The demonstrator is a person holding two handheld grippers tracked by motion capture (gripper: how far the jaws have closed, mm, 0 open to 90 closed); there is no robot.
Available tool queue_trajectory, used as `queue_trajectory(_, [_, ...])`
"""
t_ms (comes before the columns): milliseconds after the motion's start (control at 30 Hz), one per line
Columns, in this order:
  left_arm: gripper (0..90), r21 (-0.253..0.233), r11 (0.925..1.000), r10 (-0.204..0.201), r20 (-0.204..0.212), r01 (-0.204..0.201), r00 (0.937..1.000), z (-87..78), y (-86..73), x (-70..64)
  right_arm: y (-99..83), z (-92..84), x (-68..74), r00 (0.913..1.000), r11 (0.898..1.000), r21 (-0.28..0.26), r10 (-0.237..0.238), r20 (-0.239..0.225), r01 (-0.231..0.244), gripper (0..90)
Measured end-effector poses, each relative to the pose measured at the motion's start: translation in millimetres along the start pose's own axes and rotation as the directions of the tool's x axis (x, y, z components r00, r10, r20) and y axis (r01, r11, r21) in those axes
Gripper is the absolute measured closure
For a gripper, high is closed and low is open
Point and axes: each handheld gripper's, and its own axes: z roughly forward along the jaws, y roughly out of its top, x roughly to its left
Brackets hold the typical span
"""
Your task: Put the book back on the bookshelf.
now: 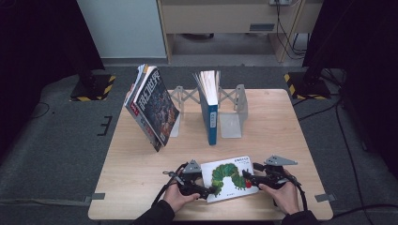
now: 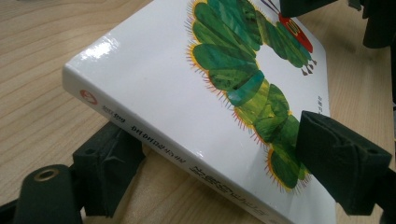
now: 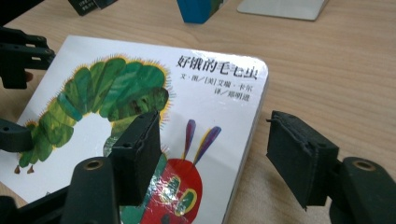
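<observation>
On table (image 1: pixel 141 187): caterpillar book (image 1: pixel 230 180), spine edge clamped by left gripper (image 1: pixel 209 191); right gripper (image 1: pixel 247 180) held open astride its far edge.

High view: fixed cam above person's side, facing fwd and down over whole light wooden table (image 1: pixel 141 178). Left gripper view: close, low, along spine edge of white caterpillar picture book (image 2: pixel 154 88). Right gripper view: close, over opposite book edge, facing the upright books. Shared by all: this book.

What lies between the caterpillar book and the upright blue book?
Only bare table. The high view shows it between the caterpillar book and the blue book.
</observation>
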Motion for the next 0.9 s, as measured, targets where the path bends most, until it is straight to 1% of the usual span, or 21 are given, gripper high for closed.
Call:
queue_trajectory(67, [14.6,-0.001,1.0,-0.001,0.0,0.001,1.0,-0.1,0.0,0.1,-1.1,1.6,1.2,0.9998,1.0,0.019,0.012,-0.017,-0.011,37.5])
queue_trajectory(133, [14.8,-0.001,1.0,-0.002,0.0,0.002,1.0,-0.1,0.0,0.1,-1.8,3.8,3.7,0.9997,1.0,0.025,0.017,-0.016,-0.017,35.2])
queue_trajectory(233, [15.4,-0.006,1.0,-0.007,0.002,0.007,1.0,-0.5,-0.2,1.0,-1.7,4.0,3.3,0.9996,0.999,0.021,0.025,-0.012,-0.025,36.7])
queue_trajectory(267, [16.1,-0.009,0.9999,-0.011,0.004,0.011,0.9999,-0.8,-0.3,1.8,-2.1,4.1,2.7,0.9993,0.999,0.014,0.036,-0.014,-0.036,36.9])
queue_trajectory(300, [17.1,-0.013,0.9997,-0.019,0.006,0.019,0.9998,-1.4,-0.4,2.7,-2.6,3.9,2.3,0.9985,0.999,0.011,0.051,-0.018,-0.051,37.3])
queue_trajectory(367, [20.4,-0.025,0.9984,-0.051,0.013,0.051,0.9986,-2.6,-1.3,4.6,-2.7,3.9,1.5,0.9975,0.998,0.003,0.067,-0.022,-0.067,38.0])
queue_trajectory(433, [22.6,-0.029,0.9978,-0.06,0.017,0.06,0.9981,-3.2,-1.6,5.6,-2.7,4.7,1.6,0.998,0.998,0.001,0.061,-0.018,-0.061,38.2])
queue_trajectory(600, [24.0,-0.035,0.997,-0.069,0.028,0.07,0.9972,-3.2,-2.2,5.3,-1.3,6.1,2.3,0.9983,0.998,-0.01,0.055,-0.016,-0.056,38.3])
queue_trajectory(633, [24.3,-0.036,0.997,-0.067,0.031,0.068,0.9973,-3.1,-2.2,5.0,-1.1,6.5,2.6,0.9982,0.998,-0.016,0.058,-0.015,-0.058,38.4])
queue_trajectory(700, [25.3,-0.032,0.9977,-0.058,0.04,0.059,0.9975,-3.5,-1.5,4.1,-0.3,6.5,2.9,0.9988,0.999,-0.026,0.047,-0.01,-0.047,39.4])
queue_trajectory(733, [26.5,-0.033,0.9976,-0.06,0.048,0.062,0.9971,-3.6,-1.1,3.2,0.3,6.5,3.2,0.9991,0.999,-0.032,0.042,-0.007,-0.043,39.8])
queue_trajectory(767, [27.5,-0.037,0.9973,-0.062,0.048,0.064,0.9969,-3.5,-1.0,2.1,0.8,6.5,3.1,0.9993,0.998,-0.04,0.037,-0.005,-0.037,40.4])
queue_trajectory(833, [28.2,-0.035,0.9978,-0.053,0.05,0.055,0.9973,-3.7,-0.2,1.7,1.5,5.9,2.3,0.9994,0.998,-0.051,0.033,-0.007,-0.033,41.1])
queue_trajectory(900, [28.6,-0.034,0.9976,-0.059,0.048,0.061,0.9971,-3.8,0.4,1.0,1.7,5.6,2.0,0.9995,0.998,-0.054,0.031,-0.007,-0.032,41.4])
